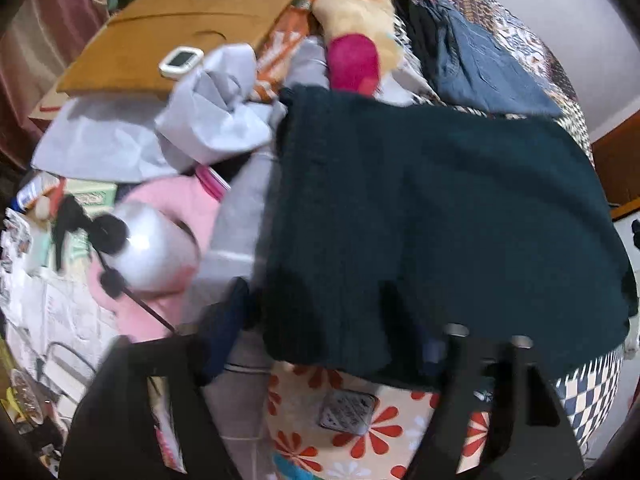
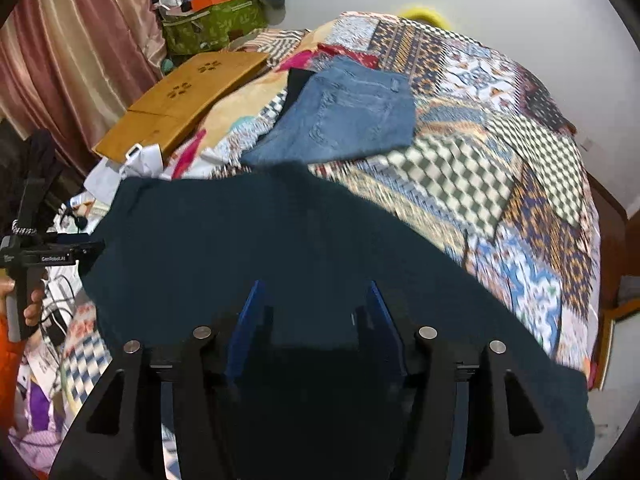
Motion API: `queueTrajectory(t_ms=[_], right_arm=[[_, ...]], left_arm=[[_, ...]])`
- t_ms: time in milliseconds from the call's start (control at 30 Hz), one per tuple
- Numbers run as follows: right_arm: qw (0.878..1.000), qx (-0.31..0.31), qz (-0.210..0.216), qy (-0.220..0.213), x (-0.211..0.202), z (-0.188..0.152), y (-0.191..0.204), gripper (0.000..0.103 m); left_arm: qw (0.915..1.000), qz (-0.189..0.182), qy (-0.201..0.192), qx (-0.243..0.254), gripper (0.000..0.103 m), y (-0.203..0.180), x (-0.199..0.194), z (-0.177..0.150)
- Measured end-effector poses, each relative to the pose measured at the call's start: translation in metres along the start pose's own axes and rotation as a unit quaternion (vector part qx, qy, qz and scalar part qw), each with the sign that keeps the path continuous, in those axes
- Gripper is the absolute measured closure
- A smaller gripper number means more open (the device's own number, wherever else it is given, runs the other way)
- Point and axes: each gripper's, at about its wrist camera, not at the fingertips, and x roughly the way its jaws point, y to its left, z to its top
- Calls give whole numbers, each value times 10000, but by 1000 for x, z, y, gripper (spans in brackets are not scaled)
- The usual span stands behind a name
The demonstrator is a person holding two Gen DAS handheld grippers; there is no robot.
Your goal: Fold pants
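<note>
Dark teal pants (image 1: 440, 216) lie folded on the patchwork bedspread (image 2: 500, 184), filling the middle of both views (image 2: 260, 248). My left gripper (image 1: 332, 344) is open with its blue fingers (image 1: 228, 320) spread at the pants' near edge, the left finger beside the cloth. My right gripper (image 2: 316, 308) is open with both blue pads (image 2: 250, 320) resting over the pants, nothing clamped between them. The left gripper's handle and the hand holding it show at the left edge of the right wrist view (image 2: 28, 264).
Folded blue jeans (image 2: 340, 116) lie farther back on the bed, also in the left wrist view (image 1: 484, 64). A wooden lap tray (image 2: 180, 100) sits at the back left. White crumpled cloth (image 1: 216, 108), a pink plush toy (image 1: 152, 240) and clutter line the left side.
</note>
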Motion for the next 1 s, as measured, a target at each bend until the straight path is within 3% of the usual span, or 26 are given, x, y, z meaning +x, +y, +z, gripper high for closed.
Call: queueTrajectory(t_ms=[67, 200, 300, 467, 567, 767, 867, 1000], right_arm=[[9999, 85, -42, 58, -1, -13, -3, 52], [9990, 442, -3, 100, -2, -34, -14, 52], [9972, 744, 23, 113, -4, -47, -20, 52], [9951, 978, 96, 131, -9, -72, -25, 51], [9930, 1173, 121, 99, -10, -85, -30, 45], [9910, 1335, 63, 6, -30, -101, -47, 44], [9901, 1396, -123, -70, -42, -109, -53, 44], [9882, 1511, -12, -254, -57, -114, -61, 44]], left_arm=[[9999, 121, -121, -21, 64, -1, -3, -5], [9975, 349, -614, 40, 67, 1, -31, -10], [9965, 337, -757, -57, 67, 10, -42, -12], [9989, 371, -279, 42, 66, 12, -14, -21], [9968, 652, -297, 357, 63, -1, -10, -26], [9916, 898, -610, 703, 39, -23, -46, -19], [9908, 688, -882, 762, 32, -41, -71, -14], [9894, 325, -1038, 967, 28, -81, -84, -19]])
